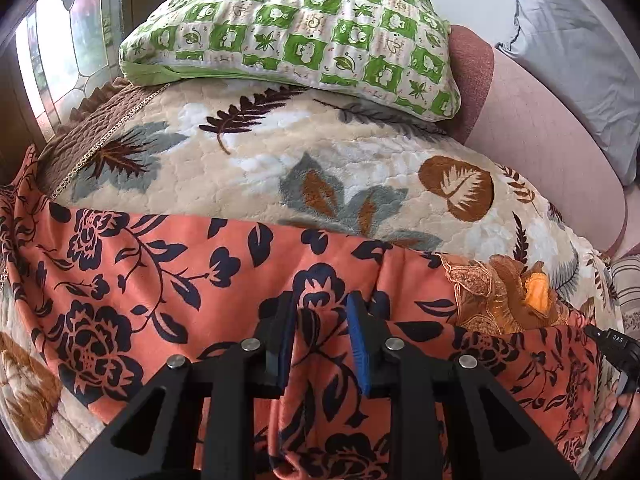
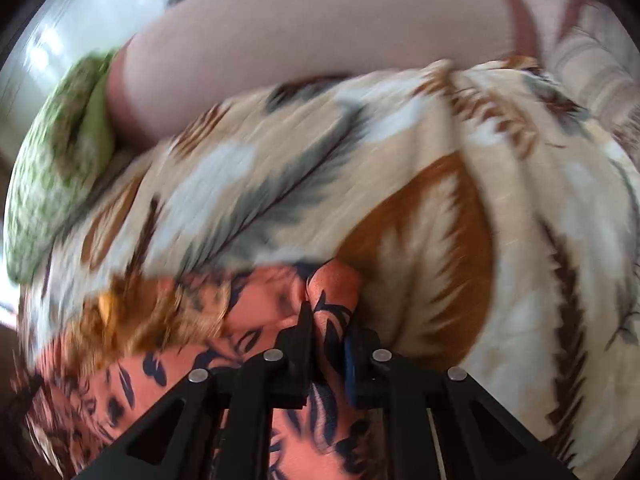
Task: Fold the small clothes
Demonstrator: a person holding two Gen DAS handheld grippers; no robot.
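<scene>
Left gripper [image 1: 323,312] pinching ridge of orange floral garment [image 1: 168,280] on leaf-print blanket [image 1: 320,168]; right gripper [image 2: 329,320] clamped on bunched edge (likely lifting for fold).

Green pillow [image 2: 60,160] motion-blurred, right-wrist view

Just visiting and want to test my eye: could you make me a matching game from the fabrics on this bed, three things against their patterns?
Things:
1. puffy quilted pillow
2. plush cream blanket
3. thin orange garment

Patterns:
A. dark navy flowers and vines
B. green and white checks
C. brown and grey leaves

Pairs: 1-B, 2-C, 3-A
</scene>
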